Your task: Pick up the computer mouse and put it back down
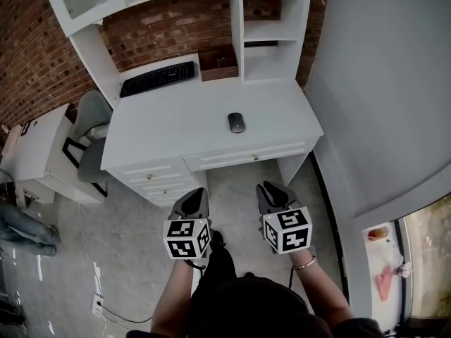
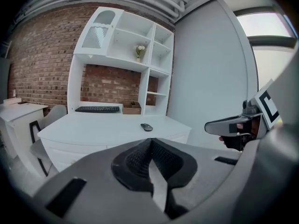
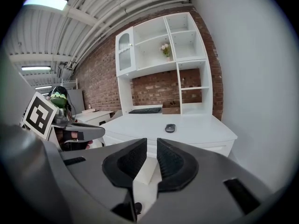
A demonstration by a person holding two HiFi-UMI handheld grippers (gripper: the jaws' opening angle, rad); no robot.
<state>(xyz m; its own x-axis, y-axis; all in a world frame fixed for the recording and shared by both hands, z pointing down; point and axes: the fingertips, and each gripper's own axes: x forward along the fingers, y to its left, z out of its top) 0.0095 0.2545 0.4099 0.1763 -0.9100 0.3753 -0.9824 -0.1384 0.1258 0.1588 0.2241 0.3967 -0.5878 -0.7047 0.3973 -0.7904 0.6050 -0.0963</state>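
I note the hutch (image 1: 237, 34) is cut off by the head view's top edge, its upper shelves unseen there. The grey chair (image 1: 90, 115) stands partly hidden behind the desk's (image 1: 176, 129) left side. A person's legs (image 1: 27, 225) run out past the left edge. What lies in the brown box (image 1: 218, 66) is too small to tell. In the left gripper view, the right gripper (image 2: 212, 126) is half covered by the left gripper's (image 2: 150, 148) own housing.

The mouse (image 1: 236, 122) lies on the desk (image 1: 176, 132), right of the keyboard (image 1: 157, 78).
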